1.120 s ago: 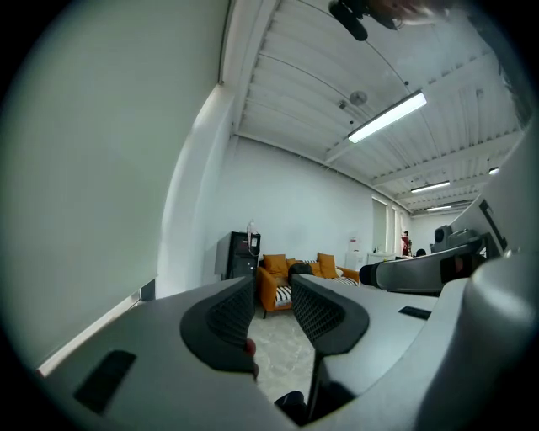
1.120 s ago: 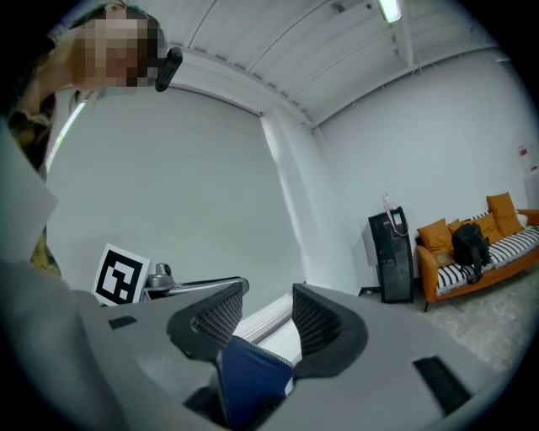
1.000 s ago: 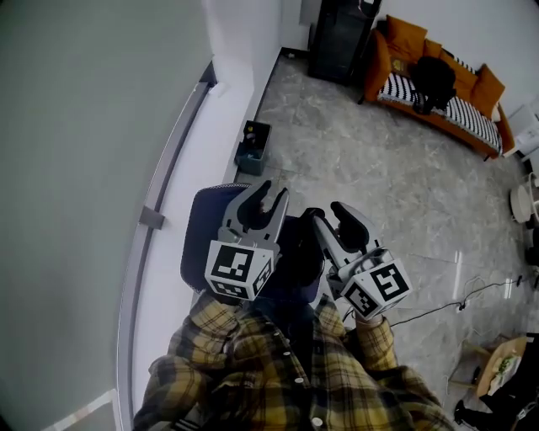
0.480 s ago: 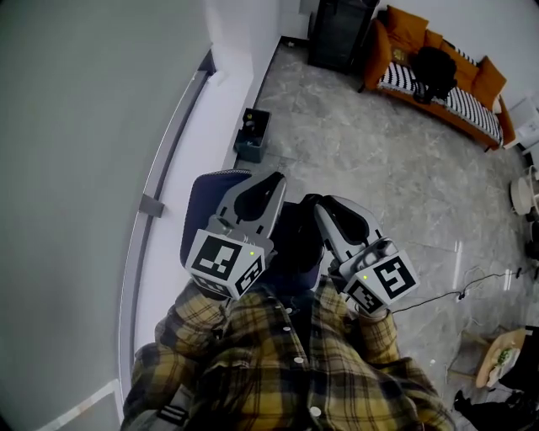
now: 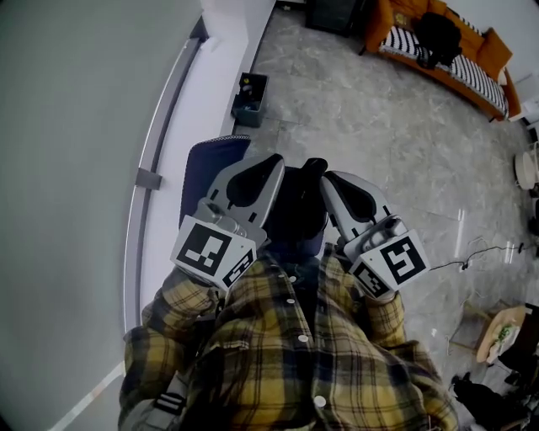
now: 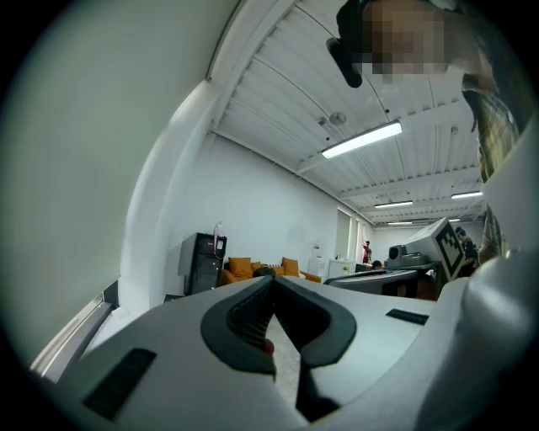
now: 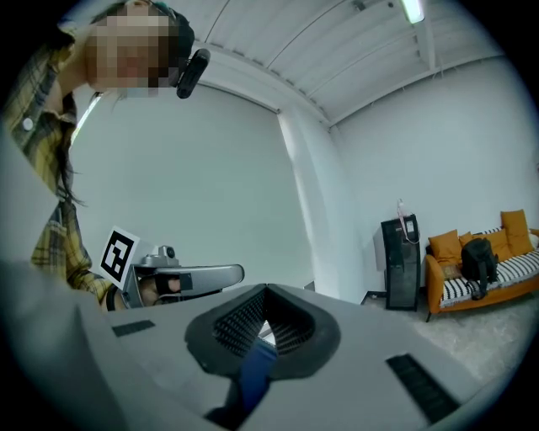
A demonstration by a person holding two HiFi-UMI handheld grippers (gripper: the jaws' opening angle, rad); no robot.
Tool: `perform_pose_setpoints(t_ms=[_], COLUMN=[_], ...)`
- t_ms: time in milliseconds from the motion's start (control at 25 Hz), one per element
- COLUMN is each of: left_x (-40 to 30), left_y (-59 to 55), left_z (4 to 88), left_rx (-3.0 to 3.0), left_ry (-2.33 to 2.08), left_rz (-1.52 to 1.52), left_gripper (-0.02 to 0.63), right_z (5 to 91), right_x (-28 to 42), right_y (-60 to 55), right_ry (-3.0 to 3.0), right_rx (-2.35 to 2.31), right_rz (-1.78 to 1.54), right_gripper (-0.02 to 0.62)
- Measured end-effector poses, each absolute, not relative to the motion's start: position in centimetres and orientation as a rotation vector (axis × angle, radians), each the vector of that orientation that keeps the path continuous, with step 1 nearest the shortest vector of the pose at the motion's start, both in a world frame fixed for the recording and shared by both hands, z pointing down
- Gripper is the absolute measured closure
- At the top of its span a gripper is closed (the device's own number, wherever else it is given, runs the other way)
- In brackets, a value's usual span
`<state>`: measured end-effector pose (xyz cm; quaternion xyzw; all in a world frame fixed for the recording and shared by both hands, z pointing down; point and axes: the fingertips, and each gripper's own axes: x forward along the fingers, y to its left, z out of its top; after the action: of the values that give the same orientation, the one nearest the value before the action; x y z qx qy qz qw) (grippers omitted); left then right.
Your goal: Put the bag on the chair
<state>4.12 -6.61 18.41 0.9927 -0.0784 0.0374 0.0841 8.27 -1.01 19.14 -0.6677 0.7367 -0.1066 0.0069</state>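
Note:
In the head view a blue chair (image 5: 207,167) stands right below me by the wall. A dark bag-like shape (image 5: 299,210) lies on its seat, partly hidden between my two grippers. My left gripper (image 5: 276,160) is held in front of my chest over the chair, jaws shut with nothing between them. My right gripper (image 5: 325,178) is beside it, also shut and empty. In the left gripper view the left gripper (image 6: 274,284) points out into the room, tips together. In the right gripper view the tips of the right gripper (image 7: 265,291) meet, with blue showing below them.
A small dark bin (image 5: 251,94) sits on the floor by the white wall ledge (image 5: 160,143). An orange sofa (image 5: 472,67) at the far right carries a black backpack (image 5: 438,35). A black cabinet (image 5: 333,12) stands beside it. A cable (image 5: 472,259) trails on the tiled floor at right.
Both grippers' jaws went from open to shut with nothing in them. Both grippers drew back toward my chest, away from the dark bag on the chair.

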Motion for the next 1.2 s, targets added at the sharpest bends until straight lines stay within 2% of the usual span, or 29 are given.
perform_pose_setpoints(t_ms=[1200], left_x=[3.9], left_y=[-5.4], left_z=[19.8], left_rx=[3.009], left_ry=[-0.2], left_rz=[0.197], left_gripper=[0.586], right_z=[21.7], right_x=[7.8], right_y=[-0.3], right_ry=[2.359], right_rx=[-2.063], right_rz=[-0.444], right_gripper=[0.578])
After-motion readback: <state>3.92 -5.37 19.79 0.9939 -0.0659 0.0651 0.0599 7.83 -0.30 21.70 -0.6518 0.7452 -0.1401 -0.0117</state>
